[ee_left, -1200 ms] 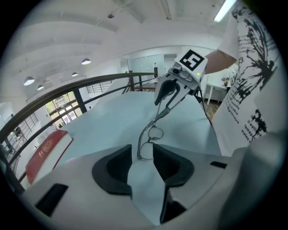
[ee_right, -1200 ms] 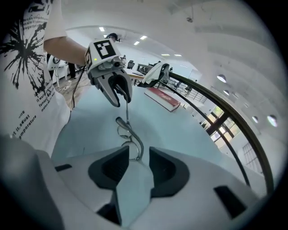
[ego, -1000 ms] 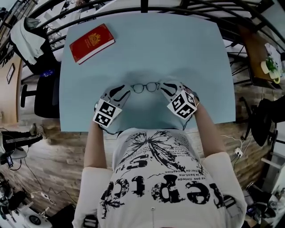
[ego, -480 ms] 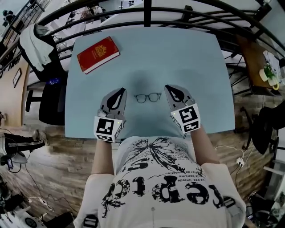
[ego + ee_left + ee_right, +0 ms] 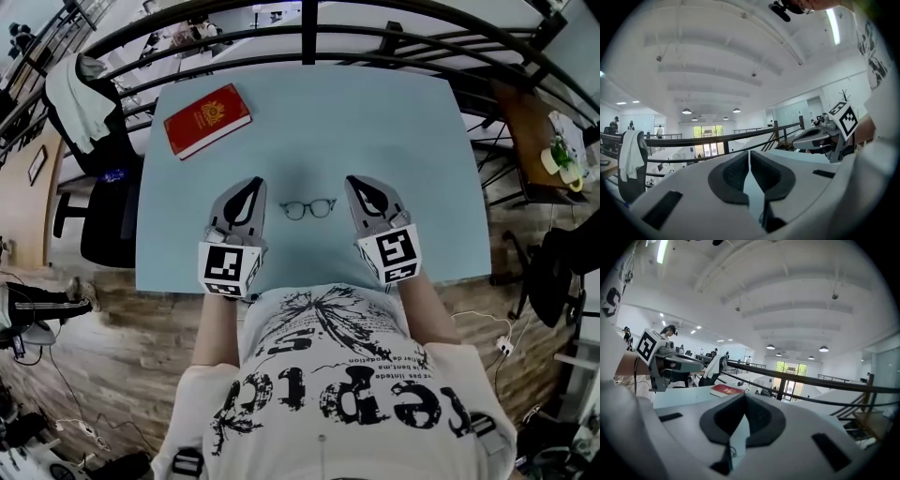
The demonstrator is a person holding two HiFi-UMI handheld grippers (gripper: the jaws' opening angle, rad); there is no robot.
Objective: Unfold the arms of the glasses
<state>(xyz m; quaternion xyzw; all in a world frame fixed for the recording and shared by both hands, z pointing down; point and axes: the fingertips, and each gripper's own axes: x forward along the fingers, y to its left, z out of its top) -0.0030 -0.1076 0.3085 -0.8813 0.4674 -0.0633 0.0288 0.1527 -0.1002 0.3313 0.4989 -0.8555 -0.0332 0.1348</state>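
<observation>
Two tools are hanging clear either side of the glasses (image 5: 308, 209), apparently leaving them free: right tool (image 5: 357, 182) jaws together, left tool (image 5: 253, 184) closing empty.

A red booklet (image 5: 207, 120) lies on the pale blue table (image 5: 394, 112) well ahead-left of the right gripper (image 5: 364, 192), with a black railing (image 5: 309, 33) beyond and a white cloth (image 5: 80, 98) farther left.

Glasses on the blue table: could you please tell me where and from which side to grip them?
Probably the outer frame ends of the glasses, beside each round lens, approached from left and right: they lie crosswise on the table, and the bridge looks thin.
</observation>
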